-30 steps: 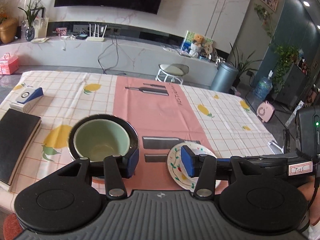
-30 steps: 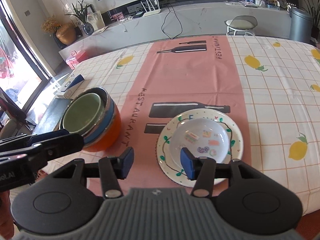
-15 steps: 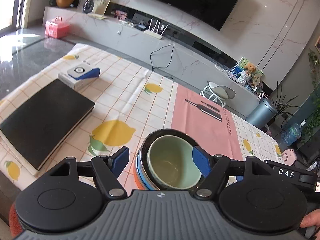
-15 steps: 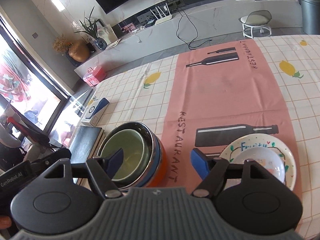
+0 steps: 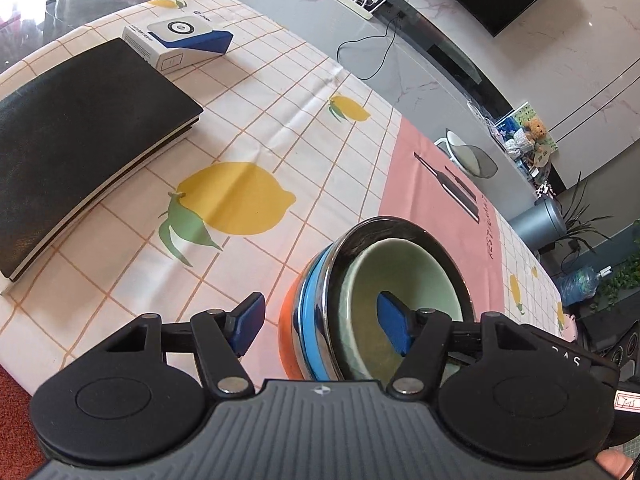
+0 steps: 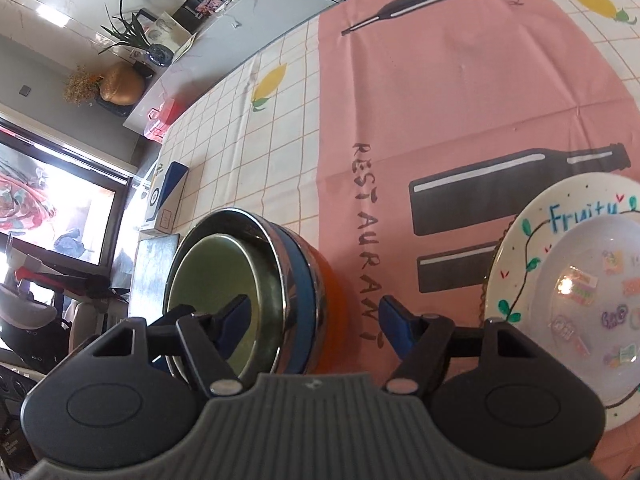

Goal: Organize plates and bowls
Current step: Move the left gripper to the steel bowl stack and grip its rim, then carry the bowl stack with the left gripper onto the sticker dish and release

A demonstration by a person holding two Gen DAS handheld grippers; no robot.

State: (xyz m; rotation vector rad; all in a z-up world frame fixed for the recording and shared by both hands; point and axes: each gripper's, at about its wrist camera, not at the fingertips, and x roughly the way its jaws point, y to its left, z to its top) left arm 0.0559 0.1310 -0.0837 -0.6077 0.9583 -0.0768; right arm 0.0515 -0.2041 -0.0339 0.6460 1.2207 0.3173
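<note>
A nested stack of bowls point(image 5: 320, 320), orange outermost, then blue, steel and a green bowl point(image 5: 404, 276) inside, stands on the tablecloth. My left gripper point(image 5: 320, 326) is open and straddles its left rim, one finger inside the green bowl, one outside. The stack also shows in the right wrist view point(image 6: 300, 292). My right gripper point(image 6: 314, 322) is open and straddles its right rim, left finger inside the green bowl point(image 6: 216, 280), right finger outside. A white "Fruity" plate point(image 6: 520, 256) with a clear dish point(image 6: 592, 300) on it lies to the right.
A black notebook point(image 5: 76, 136) and a white-and-blue box point(image 5: 180, 40) lie on the left part of the table. The near table edge point(image 5: 24, 376) is close below the left gripper. A pink runner point(image 6: 440, 100) covers the table's middle.
Both grippers have dropped down and closed in on the bowl stack, left from its left side, right from its right side. The right gripper moved left, away from the plate.
</note>
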